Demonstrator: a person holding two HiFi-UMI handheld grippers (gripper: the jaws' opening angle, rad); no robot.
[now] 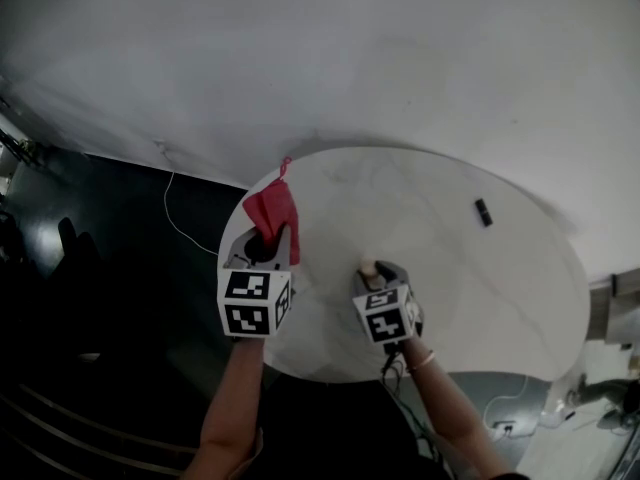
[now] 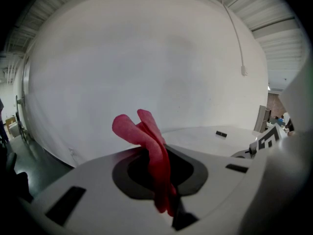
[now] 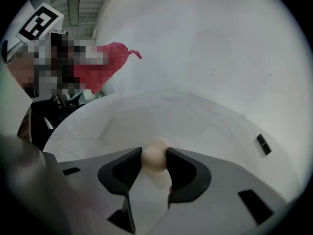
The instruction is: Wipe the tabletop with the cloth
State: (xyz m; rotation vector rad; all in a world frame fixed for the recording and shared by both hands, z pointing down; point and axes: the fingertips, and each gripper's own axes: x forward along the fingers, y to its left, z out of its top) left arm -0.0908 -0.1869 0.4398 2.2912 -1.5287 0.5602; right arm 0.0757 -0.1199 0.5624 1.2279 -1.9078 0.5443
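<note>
Cloth [image 1: 272,211], red, is clamped in the left gripper [image 2: 157,170] over the left edge of the tabletop [image 1: 470,278]. The right gripper [image 3: 155,166] clamps a cream rounded object [image 3: 154,156].

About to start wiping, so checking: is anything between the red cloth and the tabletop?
Nothing visible lies between the cloth, gripped in the left tongs, and the tabletop. Elsewhere, the right tongs hold a cream ball near the front edge, and a small black object lies far right.
</note>
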